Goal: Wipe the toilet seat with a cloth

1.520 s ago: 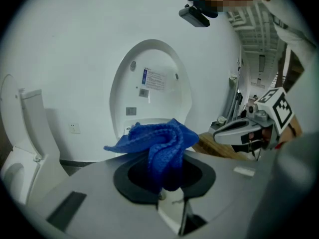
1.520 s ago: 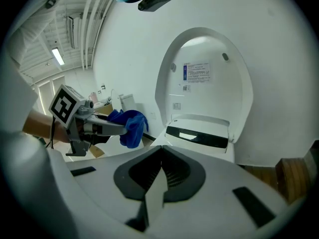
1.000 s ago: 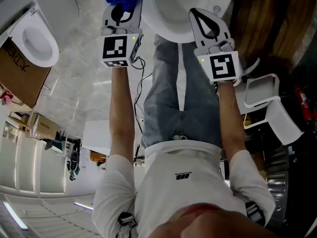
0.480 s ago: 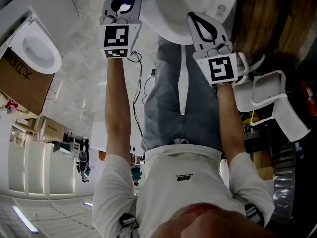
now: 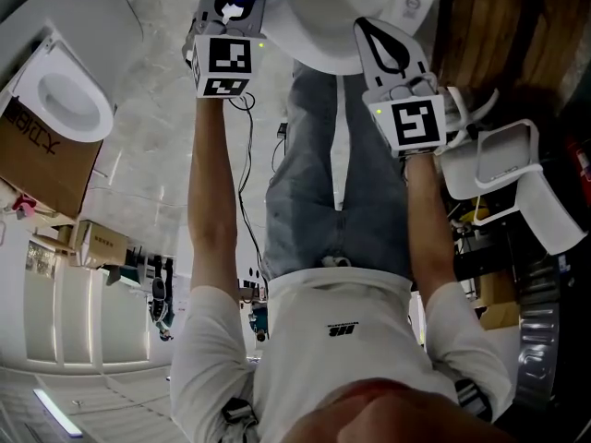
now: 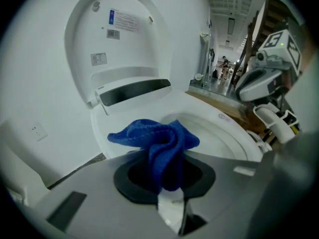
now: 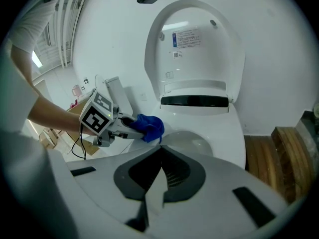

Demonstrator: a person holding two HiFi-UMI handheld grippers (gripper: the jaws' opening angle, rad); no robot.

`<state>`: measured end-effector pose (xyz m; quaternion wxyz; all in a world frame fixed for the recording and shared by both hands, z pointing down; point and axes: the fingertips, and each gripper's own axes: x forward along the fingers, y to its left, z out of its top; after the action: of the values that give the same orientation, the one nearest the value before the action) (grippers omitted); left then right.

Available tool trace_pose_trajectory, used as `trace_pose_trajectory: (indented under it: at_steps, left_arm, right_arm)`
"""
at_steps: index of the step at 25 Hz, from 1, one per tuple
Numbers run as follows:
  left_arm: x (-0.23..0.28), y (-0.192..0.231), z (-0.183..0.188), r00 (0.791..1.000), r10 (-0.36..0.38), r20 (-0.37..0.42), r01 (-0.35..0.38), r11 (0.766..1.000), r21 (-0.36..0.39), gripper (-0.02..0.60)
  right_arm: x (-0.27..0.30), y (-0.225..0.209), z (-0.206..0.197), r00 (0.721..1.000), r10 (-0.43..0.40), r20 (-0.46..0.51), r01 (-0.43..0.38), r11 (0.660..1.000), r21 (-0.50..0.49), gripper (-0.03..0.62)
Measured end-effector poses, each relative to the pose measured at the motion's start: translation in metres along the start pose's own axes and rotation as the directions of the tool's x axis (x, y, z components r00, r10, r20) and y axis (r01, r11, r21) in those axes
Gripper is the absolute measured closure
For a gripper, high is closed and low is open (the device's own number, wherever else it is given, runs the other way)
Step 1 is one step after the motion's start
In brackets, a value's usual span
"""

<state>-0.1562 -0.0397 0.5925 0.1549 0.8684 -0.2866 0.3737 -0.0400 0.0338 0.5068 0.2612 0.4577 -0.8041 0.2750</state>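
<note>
Toilet seat (image 7: 234, 138), blue cloth (image 6: 159, 143) held at its rim.
Left tool (image 6: 168, 193) clamps the cloth; right tool (image 7: 155, 183) is closed and empty. Whether the cloth touches the seat is unclear; the head view crops it.

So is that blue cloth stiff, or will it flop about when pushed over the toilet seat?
Probably floppy: the fuzzy blue cloth bunches in soft folds where the left tool pinches it. It seems light, since one pinch holds it up. Pushed on the glossy white toilet seat, it would likely crumple and slide.
</note>
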Motion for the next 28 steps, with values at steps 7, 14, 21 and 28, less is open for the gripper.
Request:
trace_pose_trajectory:
  at_steps: [7, 14, 21, 28]
  left_arm:
    - [-0.003, -0.02, -0.021, 0.999, -0.035, -0.04, 0.035, 0.999, 0.012, 0.502]
    - [-0.01, -0.036, -0.035, 0.998, -0.034, -0.052, 0.033, 0.999, -0.031, 0.503]
    - [-0.016, -0.056, -0.044, 0.997, -0.034, -0.068, 0.031, 0.998, -0.053, 0.503]
    - [-0.022, -0.073, -0.048, 0.996, -0.03, -0.08, 0.025, 0.998, -0.066, 0.503]
  right_arm:
    - [-0.013, -0.002, -0.013, 1.0, -0.016, -0.007, 0.016, 1.0, 0.019, 0.599]
    - [-0.024, -0.006, -0.031, 0.999, -0.03, -0.018, 0.03, 0.999, 0.034, 0.599]
    - [-0.036, -0.009, -0.045, 0.999, -0.026, -0.023, 0.027, 0.999, 0.04, 0.599]
    - [-0.043, -0.008, -0.059, 0.999, -0.003, -0.035, 0.004, 0.999, 0.033, 0.599]
